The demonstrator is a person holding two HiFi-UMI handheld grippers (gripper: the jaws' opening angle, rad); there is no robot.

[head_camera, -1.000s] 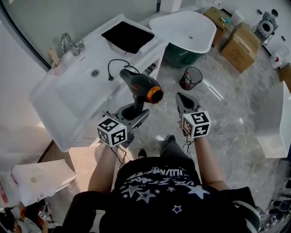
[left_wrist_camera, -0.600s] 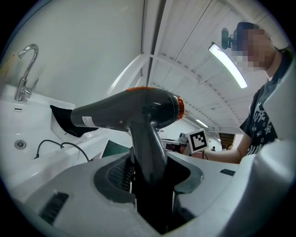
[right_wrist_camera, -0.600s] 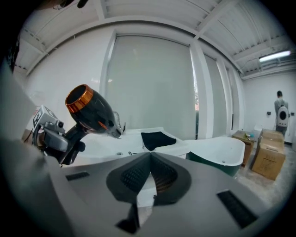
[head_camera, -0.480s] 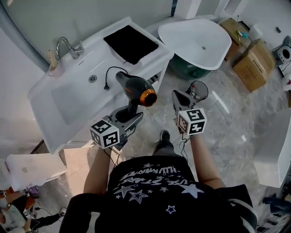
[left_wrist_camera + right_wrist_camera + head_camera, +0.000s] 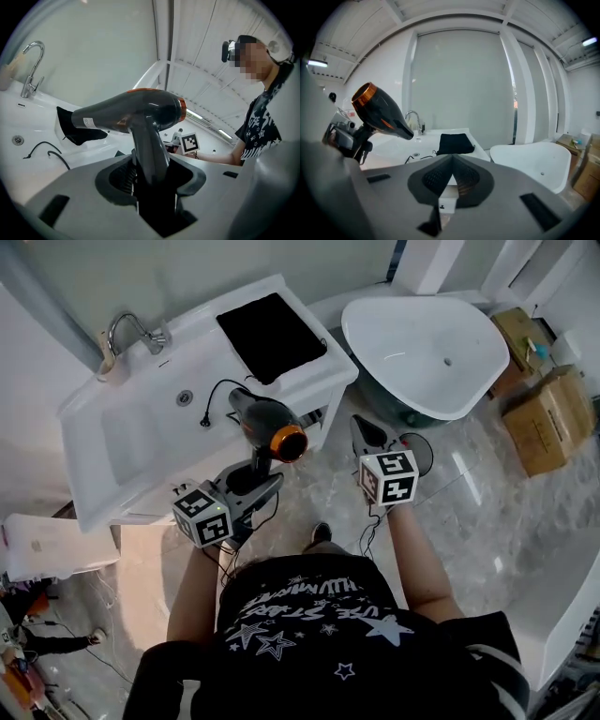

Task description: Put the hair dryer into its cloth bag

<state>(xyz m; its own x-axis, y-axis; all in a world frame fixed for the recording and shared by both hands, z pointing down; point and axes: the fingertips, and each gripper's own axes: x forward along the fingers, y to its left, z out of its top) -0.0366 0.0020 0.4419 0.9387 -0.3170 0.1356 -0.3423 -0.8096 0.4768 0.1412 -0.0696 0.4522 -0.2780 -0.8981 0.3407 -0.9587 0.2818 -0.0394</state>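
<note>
Left gripper (image 5: 151, 176): jaws partway apart and clamped on the handle (image 5: 147, 145) of the hair dryer (image 5: 131, 112), low on the grip, with a ribbed pad on each side. Right gripper (image 5: 452, 164): jaws pressed together with nothing between them. It sits to the right of the dryer and clear of it.

The dryer is held upright in the air near the front edge of the counter (image 5: 197, 352). Its barrel is roughly level, with the orange-ringed end toward the person. A black cord (image 5: 225, 390) lies looped on the counter, its plug (image 5: 204, 421) by the sink (image 5: 127, 442). It is probably the dryer's own, but where it joins the handle isn't visible. The bag (image 5: 272, 326) is black cloth, lying flat on the counter beyond the dryer and right of the sink. I can't tell which edge is the mouth.

Handling, as a judgement:
- **Dryer:** rigid, smooth hard plastic and top-heavy. The barrel's weight sits above the grip, so it will want to twist in the jaws. The handle is the right hold and needs a firm one.
- **Cord:** limp, so it will drag and may snag on the counter edge. Feed it in after the body.
- **Bag:** soft, light and collapsed. The free right gripper should pinch one lip of the mouth and lift to open it. Pushed rather than pinched, it will likely skate on the glossy counter.
</note>
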